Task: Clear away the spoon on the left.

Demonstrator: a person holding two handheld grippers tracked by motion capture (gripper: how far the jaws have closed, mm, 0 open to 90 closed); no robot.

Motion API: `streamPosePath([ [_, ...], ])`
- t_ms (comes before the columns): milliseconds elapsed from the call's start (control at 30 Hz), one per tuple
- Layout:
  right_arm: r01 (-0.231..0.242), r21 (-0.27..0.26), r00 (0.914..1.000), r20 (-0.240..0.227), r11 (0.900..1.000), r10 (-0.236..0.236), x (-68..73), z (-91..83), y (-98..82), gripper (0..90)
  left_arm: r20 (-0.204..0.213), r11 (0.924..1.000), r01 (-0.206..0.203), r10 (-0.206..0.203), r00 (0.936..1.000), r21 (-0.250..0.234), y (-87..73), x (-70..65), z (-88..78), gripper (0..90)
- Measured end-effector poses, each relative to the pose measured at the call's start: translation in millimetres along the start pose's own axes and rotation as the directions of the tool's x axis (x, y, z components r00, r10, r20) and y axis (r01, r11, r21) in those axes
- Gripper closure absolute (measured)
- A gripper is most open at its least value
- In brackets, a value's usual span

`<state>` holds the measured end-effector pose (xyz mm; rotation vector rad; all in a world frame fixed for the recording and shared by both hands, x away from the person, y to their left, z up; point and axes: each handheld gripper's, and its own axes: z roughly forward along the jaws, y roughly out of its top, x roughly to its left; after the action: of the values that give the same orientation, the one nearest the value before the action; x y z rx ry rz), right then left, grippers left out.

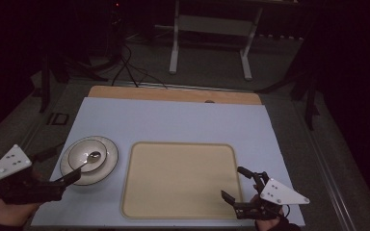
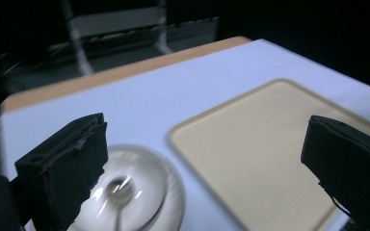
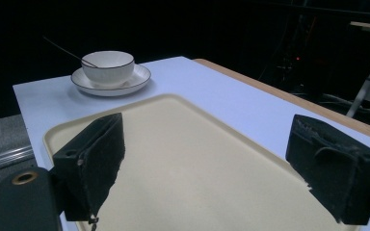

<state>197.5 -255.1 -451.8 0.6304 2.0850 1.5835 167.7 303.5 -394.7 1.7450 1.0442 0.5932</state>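
Observation:
A white bowl (image 1: 87,153) with a dark rim stands on a matching plate (image 1: 112,163) at the table's left, and a metal spoon (image 1: 92,156) rests in it with its handle leaning out toward the front left. A beige tray (image 1: 180,178) lies bare in the middle. My left gripper (image 1: 70,179) hovers at the plate's front left edge, open wide, nothing between its jaws. My right gripper (image 1: 235,183) is open over the tray's front right corner. The left gripper view shows the bowl (image 2: 139,185), blurred, beside the tray (image 2: 270,144). The right gripper view looks across the tray (image 3: 183,125) to the bowl (image 3: 108,65).
The pale table top (image 1: 173,120) has a wooden strip (image 1: 173,94) along its far edge. Beyond it stand a white metal frame (image 1: 212,24) and dark cables (image 1: 125,67) on the floor. The room around is dark.

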Motion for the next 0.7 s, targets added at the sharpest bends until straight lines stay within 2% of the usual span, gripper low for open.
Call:
streamPosePath([
  [67,0.002,0.000,1.0000,0.003,1.000,-0.002,0.7,-0.2,0.2,13.7,-0.009,0.9992,0.039,-0.039,0.9992,0.011,-8.9,4.5,-0.4,5.1],
  [167,0.009,0.002,0.9999,0.014,1.000,-0.009,1.3,-0.3,0.6,13.7,-0.054,0.9956,0.090,-0.088,0.9946,0.026,-22.9,11.4,-2.2,7.6],
  [200,0.007,0.002,0.9999,0.015,1.000,-0.007,1.3,-0.1,0.6,13.7,-0.067,0.9939,0.105,-0.103,0.9924,0.031,-25.7,12.9,-2.9,14.0],
  [300,0.008,0.004,0.9999,0.014,1.000,-0.008,1.5,0.1,0.7,13.7,-0.103,0.9805,0.187,-0.180,0.9782,0.061,-36.0,20.9,-3.6,15.7],
  [333,0.008,0.005,0.9999,0.013,1.000,-0.008,1.5,0.4,0.6,13.7,-0.122,0.9746,0.215,-0.206,0.9709,0.063,-39.4,23.4,-3.3,15.8],
  [367,0.012,0.007,0.9998,0.015,1.000,-0.012,1.4,0.6,0.5,13.7,-0.147,0.9633,0.256,-0.243,0.9589,0.079,-44.0,27.2,-1.8,17.5],
  [433,0.014,0.015,0.9998,0.016,1.000,-0.014,1.7,1.2,0.3,13.7,-0.190,0.9448,0.312,-0.290,0.9380,0.099,-50.1,32.1,0.7,22.4],
  [467,0.022,0.023,0.9995,0.023,0.999,-0.023,1.9,2.1,0.1,13.7,-0.197,0.9380,0.331,-0.307,0.9311,0.103,-52.3,33.9,1.7,22.9],
  [500,0.025,0.031,0.9993,0.026,0.999,-0.026,2.3,2.4,-0.2,13.7,-0.205,0.9276,0.360,-0.336,0.9194,0.098,-55.5,36.4,3.1,24.3],
  [567,0.028,0.037,0.9994,0.021,0.999,-0.029,2.4,3.2,-0.5,13.7,-0.201,0.9056,0.415,-0.391,0.8979,0.089,-61.3,41.5,5.4,29.9],
  [633,0.025,0.034,0.9995,0.020,0.999,-0.026,2.1,3.4,-0.4,13.7,-0.191,0.8807,0.464,-0.442,0.8764,0.094,-66.1,45.1,8.3,31.2],
  [667,0.024,0.034,0.9994,0.022,0.999,-0.025,1.9,3.5,-0.5,13.7,-0.179,0.8691,0.485,-0.464,0.8674,0.096,-68.1,46.3,9.8,34.5],
  [700,0.025,0.036,0.9994,0.024,0.999,-0.026,1.7,3.5,-0.6,13.7,-0.172,0.8613,0.499,-0.479,0.8610,0.099,-69.9,47.1,11.2,35.7],
])
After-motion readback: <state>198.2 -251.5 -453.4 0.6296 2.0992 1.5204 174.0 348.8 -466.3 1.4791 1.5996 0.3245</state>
